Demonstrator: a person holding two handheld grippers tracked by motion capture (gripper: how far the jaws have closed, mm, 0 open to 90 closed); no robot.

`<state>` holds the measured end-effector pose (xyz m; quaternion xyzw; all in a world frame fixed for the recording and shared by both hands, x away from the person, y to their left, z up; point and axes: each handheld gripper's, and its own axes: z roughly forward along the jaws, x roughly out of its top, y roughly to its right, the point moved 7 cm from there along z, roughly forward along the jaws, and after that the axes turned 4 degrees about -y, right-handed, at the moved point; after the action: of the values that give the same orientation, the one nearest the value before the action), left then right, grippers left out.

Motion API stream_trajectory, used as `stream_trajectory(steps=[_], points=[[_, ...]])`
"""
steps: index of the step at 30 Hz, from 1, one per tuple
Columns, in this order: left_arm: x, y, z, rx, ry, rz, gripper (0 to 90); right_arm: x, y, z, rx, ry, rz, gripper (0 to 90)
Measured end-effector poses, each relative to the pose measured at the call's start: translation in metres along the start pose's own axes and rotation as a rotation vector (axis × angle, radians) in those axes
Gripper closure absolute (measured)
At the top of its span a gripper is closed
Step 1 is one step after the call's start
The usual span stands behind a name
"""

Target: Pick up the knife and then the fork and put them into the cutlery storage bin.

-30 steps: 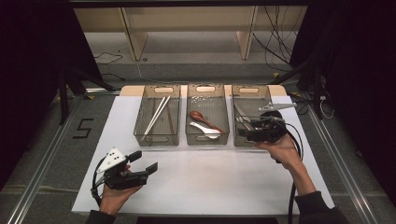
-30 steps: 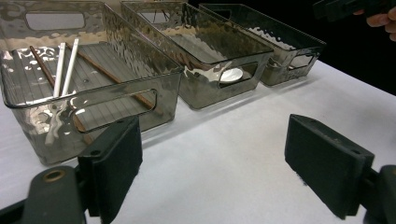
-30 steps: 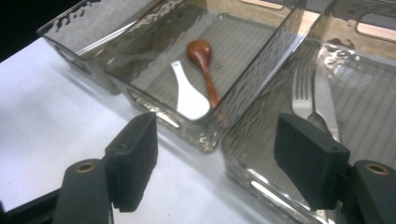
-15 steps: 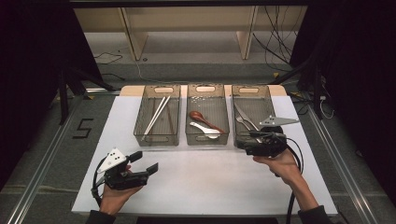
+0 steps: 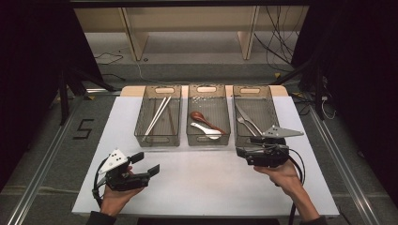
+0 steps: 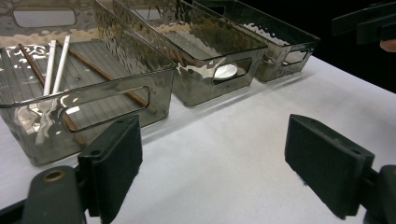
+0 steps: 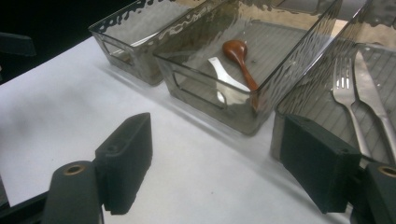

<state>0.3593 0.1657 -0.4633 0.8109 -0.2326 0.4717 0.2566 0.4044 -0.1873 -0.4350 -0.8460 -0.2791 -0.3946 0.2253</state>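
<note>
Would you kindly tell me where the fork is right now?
In the high view, the fork lies in the right bin, left of the knife, just beyond the right gripper.

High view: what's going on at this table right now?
A person holds a gripper in each hand over the white table. Both are open and empty. The right gripper sits just in front of the right bin, which holds a fork and knife. The left gripper rests near the table's front left. Chopsticks lie in the left bin, two spoons in the middle one.
</note>
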Motion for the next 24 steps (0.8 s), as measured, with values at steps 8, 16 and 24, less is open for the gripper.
stream_trajectory(steps=[8, 16, 24], points=[[0.000, 0.001, 0.001, -0.007, -0.006, 0.004, 18.8, -0.015, -0.006, -0.002, 0.011, 0.036, 0.003, 25.3], [-0.001, 0.002, 0.001, -0.011, -0.008, 0.005, 18.7, -0.026, -0.010, -0.008, 0.002, 0.067, 0.001, 25.3], [-0.001, 0.003, 0.001, -0.014, -0.007, 0.007, 18.7, -0.038, -0.014, -0.012, 0.002, 0.078, -0.001, 24.5]])
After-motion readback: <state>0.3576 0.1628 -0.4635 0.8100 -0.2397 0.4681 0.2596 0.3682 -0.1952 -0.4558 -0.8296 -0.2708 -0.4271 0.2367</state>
